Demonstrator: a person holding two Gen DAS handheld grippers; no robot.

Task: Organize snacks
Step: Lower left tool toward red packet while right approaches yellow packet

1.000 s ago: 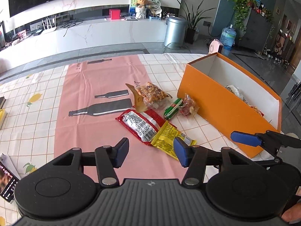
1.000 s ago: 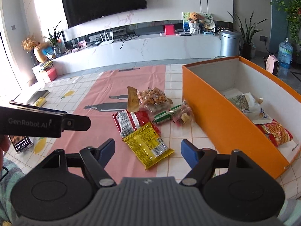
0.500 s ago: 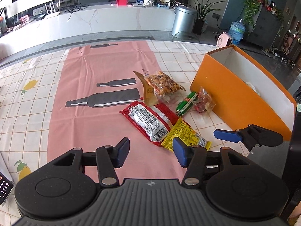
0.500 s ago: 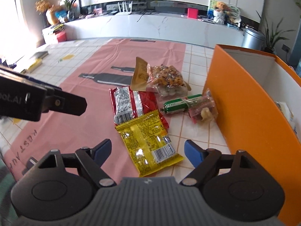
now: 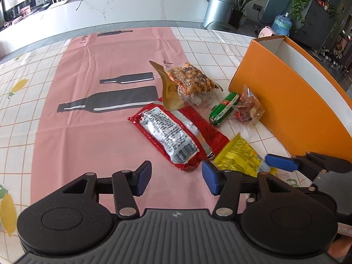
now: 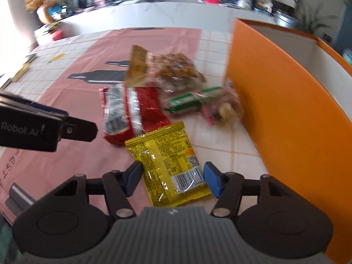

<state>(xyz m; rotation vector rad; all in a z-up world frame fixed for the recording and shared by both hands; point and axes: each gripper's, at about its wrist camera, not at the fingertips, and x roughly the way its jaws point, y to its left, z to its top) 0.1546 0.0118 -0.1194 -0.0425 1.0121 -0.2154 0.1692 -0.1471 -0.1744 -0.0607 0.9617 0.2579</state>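
Observation:
Several snack packets lie left of an orange box (image 5: 292, 110) (image 6: 281, 110): a yellow packet (image 6: 169, 162) (image 5: 239, 156), a red packet (image 5: 176, 134) (image 6: 129, 112), a clear bag of nuts (image 5: 189, 83) (image 6: 169, 70), a green sausage (image 5: 224, 107) (image 6: 189, 101) and a small clear candy bag (image 5: 248, 107) (image 6: 222, 107). My right gripper (image 6: 172, 179) is open, its fingers on either side of the yellow packet's near end. My left gripper (image 5: 177, 177) is open and empty, just short of the red packet.
A pink runner with bottle prints (image 5: 105, 101) covers the tiled tablecloth (image 5: 209, 41). The left gripper shows at the left in the right wrist view (image 6: 39, 127). A right gripper finger (image 5: 281, 162) shows beside the box. A white counter (image 5: 123, 6) stands behind the table.
Both grippers have moved forward and down toward the snacks. The right gripper has come to straddle the yellow packet. Both stay open.

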